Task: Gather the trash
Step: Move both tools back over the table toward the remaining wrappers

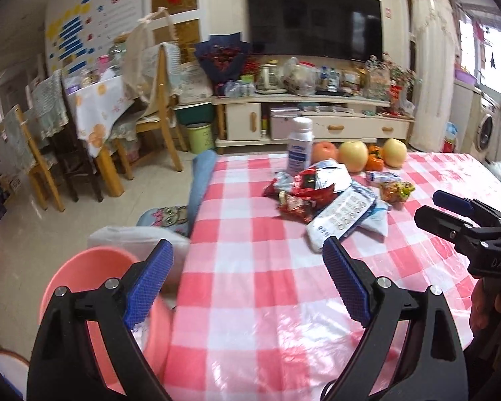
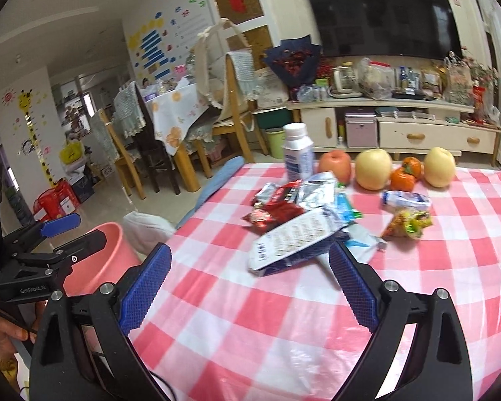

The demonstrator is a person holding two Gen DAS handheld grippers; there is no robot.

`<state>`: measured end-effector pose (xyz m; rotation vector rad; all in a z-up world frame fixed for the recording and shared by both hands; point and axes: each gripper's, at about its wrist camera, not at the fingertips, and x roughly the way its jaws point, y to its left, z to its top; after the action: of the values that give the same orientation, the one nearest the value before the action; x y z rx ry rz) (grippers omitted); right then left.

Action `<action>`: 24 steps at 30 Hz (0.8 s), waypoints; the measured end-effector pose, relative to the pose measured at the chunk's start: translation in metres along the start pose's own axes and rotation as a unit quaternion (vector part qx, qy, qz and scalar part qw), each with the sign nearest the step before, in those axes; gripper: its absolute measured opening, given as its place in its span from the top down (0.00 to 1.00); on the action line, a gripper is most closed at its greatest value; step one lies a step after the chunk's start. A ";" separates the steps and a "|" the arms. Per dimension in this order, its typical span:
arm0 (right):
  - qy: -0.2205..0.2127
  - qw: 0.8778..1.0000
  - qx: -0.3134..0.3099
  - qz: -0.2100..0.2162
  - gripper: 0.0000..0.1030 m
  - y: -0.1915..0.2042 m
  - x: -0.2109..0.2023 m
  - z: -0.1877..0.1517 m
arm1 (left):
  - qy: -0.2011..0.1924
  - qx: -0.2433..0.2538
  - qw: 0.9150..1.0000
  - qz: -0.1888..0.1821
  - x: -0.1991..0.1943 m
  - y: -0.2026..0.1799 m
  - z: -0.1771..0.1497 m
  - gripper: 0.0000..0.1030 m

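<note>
Nothing looks collected yet: the wrapper pile (image 2: 300, 220) lies mid-table near the fruit (image 2: 372, 168), while the left gripper (image 1: 247, 284) and right gripper (image 2: 250, 284) hover with fingers spread and empty, pink bin (image 1: 83, 274) waiting at the near-left edge.

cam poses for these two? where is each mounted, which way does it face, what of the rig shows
Left wrist: sits on the left tool, looking forward over the checked table's left edge and the pink bin toward the TV; its own open blue fingers show, plus the right tool at far right.
Right wrist: sits on the right tool, facing the wrapper pile; its open fingers show, with the left tool and a hand at left.
Shared: pile, fruit, white bottle, bin, TV.
</note>
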<state>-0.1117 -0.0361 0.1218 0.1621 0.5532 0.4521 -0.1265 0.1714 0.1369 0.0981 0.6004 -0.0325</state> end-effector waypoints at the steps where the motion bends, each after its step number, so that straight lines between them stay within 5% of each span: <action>1: -0.001 1.000 0.005 -0.001 0.08 -0.007 -0.001 0.001 | 0.001 0.009 1.000 -0.004 0.005 -0.005 0.003 0.11; 15: -0.044 0.996 0.065 -0.031 0.08 -0.113 -0.017 0.018 | 0.055 0.111 0.986 -0.115 0.105 -0.075 0.030 0.11; 24: -0.002 0.991 0.134 -0.028 0.08 -0.179 0.016 0.013 | 0.105 0.163 0.971 -0.139 0.171 -0.122 0.024 0.11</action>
<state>-0.0268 -0.1884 0.0771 0.4030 0.6122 0.3211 0.0213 0.0476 0.0498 0.3396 0.8149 -0.3977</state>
